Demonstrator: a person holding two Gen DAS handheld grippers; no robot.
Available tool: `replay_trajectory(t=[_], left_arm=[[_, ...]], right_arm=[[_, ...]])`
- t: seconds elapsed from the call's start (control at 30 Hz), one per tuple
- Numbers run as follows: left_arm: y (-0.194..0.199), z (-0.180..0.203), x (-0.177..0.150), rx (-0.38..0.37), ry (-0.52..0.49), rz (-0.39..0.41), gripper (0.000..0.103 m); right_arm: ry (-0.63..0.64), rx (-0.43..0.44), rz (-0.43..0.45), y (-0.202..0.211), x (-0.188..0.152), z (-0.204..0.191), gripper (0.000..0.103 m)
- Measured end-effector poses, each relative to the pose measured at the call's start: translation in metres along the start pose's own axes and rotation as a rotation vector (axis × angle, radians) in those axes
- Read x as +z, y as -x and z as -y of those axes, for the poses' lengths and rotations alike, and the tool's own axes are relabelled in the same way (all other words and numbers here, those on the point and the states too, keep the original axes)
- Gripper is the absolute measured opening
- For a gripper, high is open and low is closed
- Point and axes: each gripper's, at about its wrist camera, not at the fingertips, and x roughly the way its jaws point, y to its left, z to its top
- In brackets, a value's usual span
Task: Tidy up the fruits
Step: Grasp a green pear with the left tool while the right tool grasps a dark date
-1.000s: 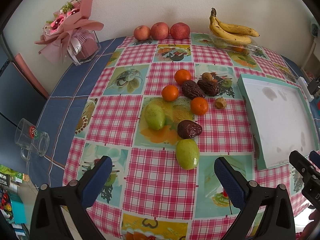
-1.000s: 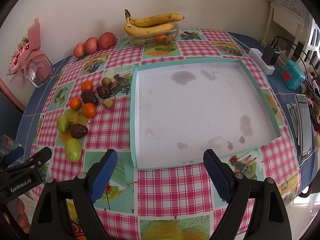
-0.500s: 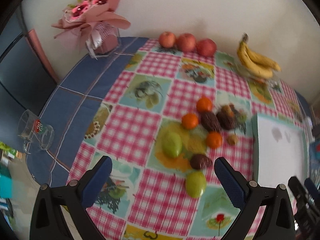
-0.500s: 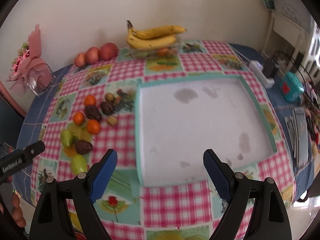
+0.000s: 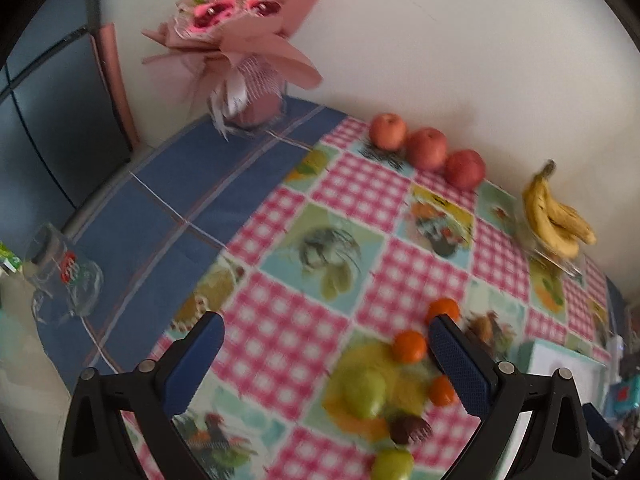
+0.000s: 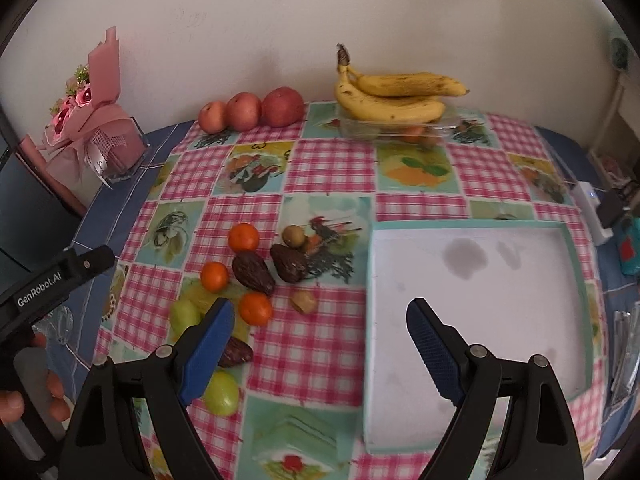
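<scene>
On the checked tablecloth lies a loose cluster of fruit: three oranges [image 6: 243, 237], dark brown fruits [image 6: 252, 272], two green fruits [image 6: 221, 394] and two small brownish ones [image 6: 304, 302]. To its right sits a white tray with a teal rim [image 6: 460, 224], nothing in it. My right gripper [image 6: 320, 312] hangs open above the gap between cluster and tray, holding nothing. My left gripper [image 5: 326, 328] is open and holds nothing, above the cloth left of the cluster. In this blurred, tilted view the oranges [image 5: 408, 346] and a green fruit [image 5: 366, 394] sit by its right finger.
Three apples [image 6: 244, 111] and bananas [image 6: 396, 96] on a clear container line the back wall. A pink bouquet [image 5: 240, 40] stands at the back left. A glass mug [image 5: 64, 276] lies near the left table edge. A hand [image 6: 40, 392] holds the left tool. Chargers [image 6: 588, 200] lie at right.
Both grippers moved left and stayed open. The left view rolled, so the fruit slid to its lower right. In the right view the tray shifted right and the fruit cluster came nearer.
</scene>
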Motion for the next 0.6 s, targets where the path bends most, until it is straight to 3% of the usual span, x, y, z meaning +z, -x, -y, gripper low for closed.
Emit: replay_trajectory(t=[0.1,0.23,0.37,0.6], left_arm=[[-0.009,-0.005,0.003,-0.001,0.004,0.015,0.103],[-0.027,-0.007,0.000,-0.069,-0.017,-0.054,0.103],[-0.043,-0.007,-0.008,0.006,-0.053,-0.135,0.103],[-0.060,-0.011,-0.020,-0.006,-0.036,-0.222,0.102]], right_arm=[[0.016,0.000,-0.022,-0.012,0.008,-0.007,0.088],[0.022,0.046,-0.068,-0.035,0.012,-0.017,0.088],[0.046,0.047,-0.131,-0.055,0.002,-0.028,0.088],[0.064,0.090,-0.228,-0.083,-0.022,-0.046,0.088]])
